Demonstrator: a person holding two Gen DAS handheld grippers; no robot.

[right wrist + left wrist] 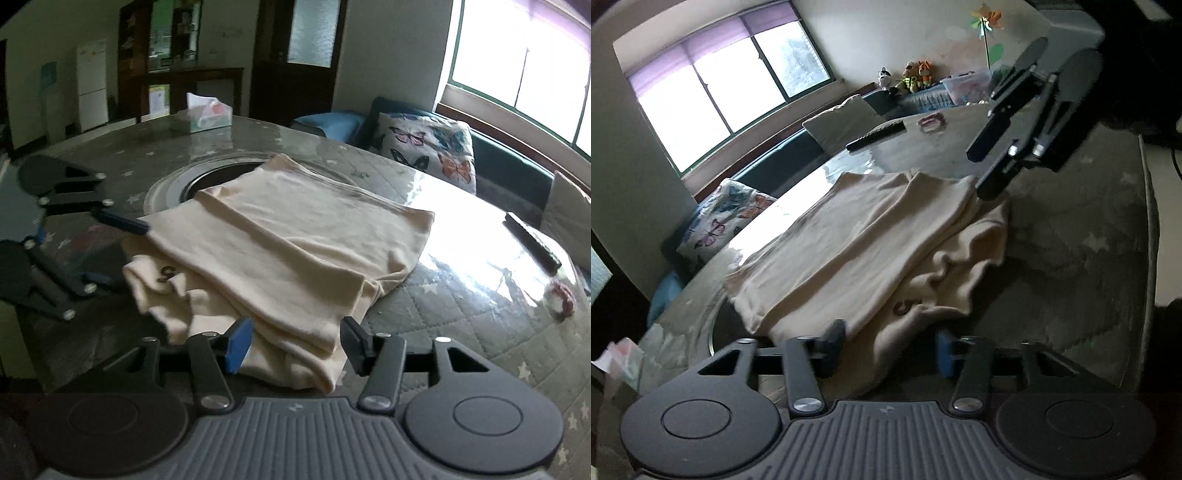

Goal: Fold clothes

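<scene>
A cream garment (857, 243) (295, 236) lies folded in layers on the round glass-topped table (1071, 240) (443, 314), a small dark print showing on its lower layer. My left gripper (889, 350) (123, 253) is open at the garment's near edge, and cloth reaches between its fingers without being pressed. My right gripper (295, 349) (979, 171) is open at the opposite edge. The folded edge lies in the gap between its blue and black pads, not pinched.
A black remote (875, 136) (532, 240) and a small pink-and-white thing (932, 123) (561, 299) lie on the table. A tissue box (203, 114) stands at its far side. A round recess (184, 184) is partly under the garment. A butterfly cushion (727, 218) (432, 151) sits on the sofa.
</scene>
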